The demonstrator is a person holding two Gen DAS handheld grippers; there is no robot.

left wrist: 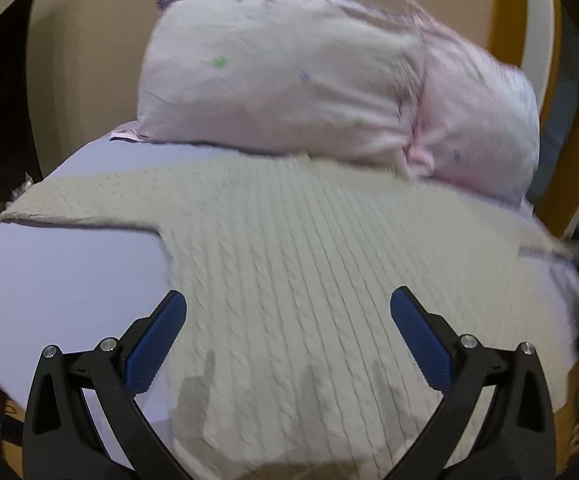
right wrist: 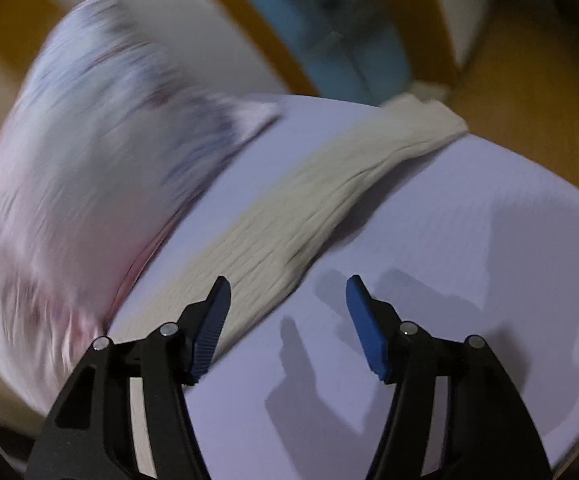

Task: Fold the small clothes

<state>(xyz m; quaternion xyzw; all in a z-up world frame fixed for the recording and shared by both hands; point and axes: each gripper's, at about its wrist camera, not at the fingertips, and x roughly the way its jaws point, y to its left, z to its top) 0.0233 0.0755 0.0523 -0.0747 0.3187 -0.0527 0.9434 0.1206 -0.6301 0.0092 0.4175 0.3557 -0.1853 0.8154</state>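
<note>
Plainly, the cream cable-knit sweater lies spread flat on the lavender bedsheet, one sleeve reaching out toward nine o'clock; the left gripper hovers over the body of the knit with its jaws wide and nothing between them; a pink pillow sits at twelve o'clock, its lower edge touching the sweater's top. In the right wrist view the other sleeve runs toward one o'clock; the right gripper hangs with jaws wide and empty, its left pad just over the sleeve's edge. A pinch here could catch the sheet too, since the knit lies flush; the pillow may snag the fold. No readable writing shows.
</note>
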